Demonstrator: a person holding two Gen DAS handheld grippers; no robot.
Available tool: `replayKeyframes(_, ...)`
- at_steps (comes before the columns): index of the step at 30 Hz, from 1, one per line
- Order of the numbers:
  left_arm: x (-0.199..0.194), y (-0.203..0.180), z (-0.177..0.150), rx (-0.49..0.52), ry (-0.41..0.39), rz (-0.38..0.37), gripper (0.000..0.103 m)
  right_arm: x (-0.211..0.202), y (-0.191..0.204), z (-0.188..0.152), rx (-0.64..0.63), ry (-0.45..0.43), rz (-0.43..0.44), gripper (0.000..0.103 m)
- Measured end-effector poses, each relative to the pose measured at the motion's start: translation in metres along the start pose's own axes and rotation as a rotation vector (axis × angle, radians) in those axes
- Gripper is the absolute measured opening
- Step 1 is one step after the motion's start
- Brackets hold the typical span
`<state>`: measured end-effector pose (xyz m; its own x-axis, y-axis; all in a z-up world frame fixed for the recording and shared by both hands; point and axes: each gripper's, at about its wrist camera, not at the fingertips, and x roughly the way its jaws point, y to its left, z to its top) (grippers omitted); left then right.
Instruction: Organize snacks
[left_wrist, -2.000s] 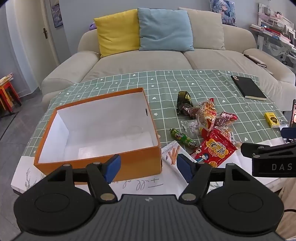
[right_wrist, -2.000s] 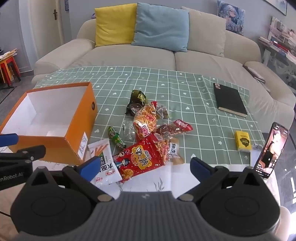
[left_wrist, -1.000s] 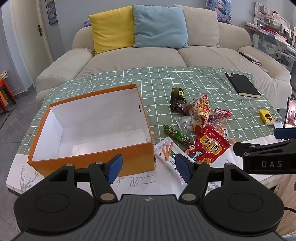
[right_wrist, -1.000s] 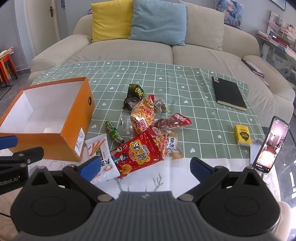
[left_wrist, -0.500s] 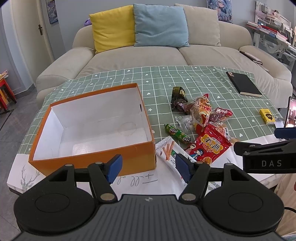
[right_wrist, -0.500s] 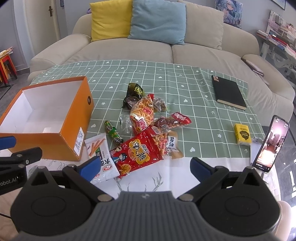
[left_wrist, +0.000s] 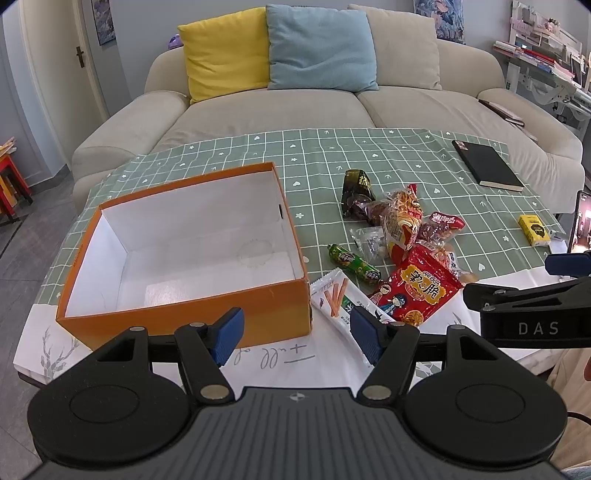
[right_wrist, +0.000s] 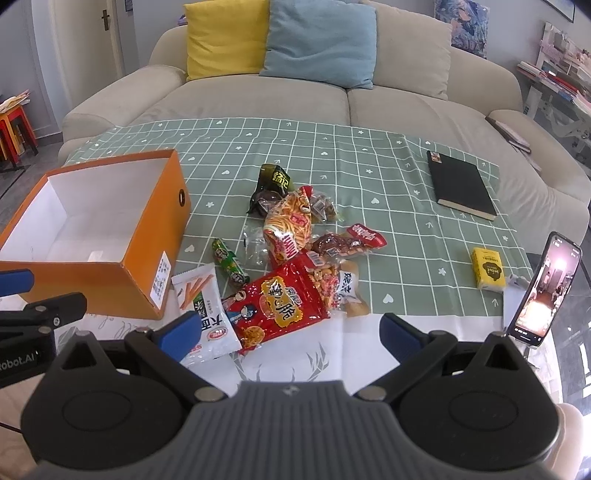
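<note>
Both grippers hang over the near edge of the table with their jaws spread wide and nothing between them. The left gripper (left_wrist: 295, 334) sits above the near right corner of the orange box (left_wrist: 184, 314), which stands open, white inside, with nothing in it. The right gripper (right_wrist: 290, 332) hovers just short of the snack pile. Closest to it lie a white packet of stick biscuits (right_wrist: 203, 299) and a big red bag (right_wrist: 280, 302), side by side and touching. Beyond them sit a green sausage-shaped snack (right_wrist: 229, 264), an orange-striped bag (right_wrist: 290, 227), a dark red pouch (right_wrist: 347, 242) and a dark green packet (right_wrist: 273, 184), all heaped loosely to the right of the box on the green checked tablecloth (right_wrist: 369, 166). Farther right lie a black notebook (right_wrist: 461, 188), a small yellow box (right_wrist: 487, 267) and a propped-up phone (right_wrist: 546, 288). A beige sofa (left_wrist: 332, 107) stands behind the table.
</note>
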<state>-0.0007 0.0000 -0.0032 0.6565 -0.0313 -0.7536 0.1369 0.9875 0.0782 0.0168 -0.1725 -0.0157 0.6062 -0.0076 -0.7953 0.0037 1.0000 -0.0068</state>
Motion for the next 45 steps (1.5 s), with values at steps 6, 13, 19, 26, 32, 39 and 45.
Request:
replayKeyframes(6,0.002,0.000,-0.002,-0.003,0.008,-0.002,0.078,0.001,0.001,0.000,-0.005,0.001,0.006,0.099)
replayKeyframes(13,0.004,-0.001,-0.002,-0.005,0.020,0.000,0.078,0.002,0.003,-0.001,-0.014,0.002,0.008,0.099)
replayKeyframes(19,0.005,0.001,0.000,-0.007,0.032,0.001,0.078,0.003,0.003,-0.001,-0.009,0.006,0.008,0.099)
replayKeyframes(26,0.006,0.003,0.001,-0.012,0.038,0.003,0.078,0.004,0.002,-0.001,-0.009,0.007,0.008,0.099)
replayKeyframes(32,0.006,0.003,0.001,-0.011,0.039,0.002,0.077,0.004,0.002,-0.001,-0.009,0.007,0.008,0.099)
replayKeyframes(39,0.007,0.002,0.001,-0.009,0.041,0.002,0.078,0.004,0.002,-0.001,-0.009,0.007,0.009,0.099)
replayKeyframes(45,0.014,-0.004,0.006,0.031,0.024,-0.056,0.077,0.013,-0.009,-0.001,-0.007,-0.030,0.019,0.099)
